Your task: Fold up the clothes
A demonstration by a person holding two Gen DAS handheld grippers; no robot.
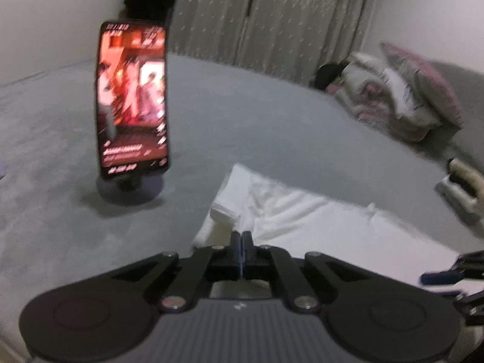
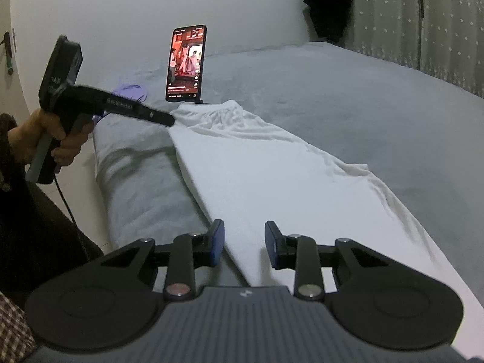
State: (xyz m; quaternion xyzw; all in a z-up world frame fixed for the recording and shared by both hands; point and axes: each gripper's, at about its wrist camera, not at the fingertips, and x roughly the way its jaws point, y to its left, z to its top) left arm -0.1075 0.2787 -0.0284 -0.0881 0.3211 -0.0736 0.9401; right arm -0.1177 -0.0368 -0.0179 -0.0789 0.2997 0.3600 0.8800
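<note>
A white garment (image 1: 317,227) (image 2: 272,166) with a gathered waistband lies lengthwise on the grey bed (image 2: 348,90). My left gripper (image 1: 242,237) is shut, its jaws pressed together on the cloth at the waistband's near corner. The right wrist view shows it (image 2: 171,120) from the side, held in a hand (image 2: 51,139), tip at that same corner. My right gripper (image 2: 244,240) stands open over the garment's other end, cloth lying beneath the gap, pads not touching it. One of its blue pads (image 1: 435,277) shows at the left wrist view's right edge.
A lit phone (image 1: 131,99) (image 2: 186,63) stands on a holder just beyond the waistband. Pillows and bedding (image 1: 408,90) are piled at the far right by a curtain (image 1: 272,15). A purple item (image 2: 131,90) lies left of the phone. The bed's edge (image 2: 103,166) drops off at left.
</note>
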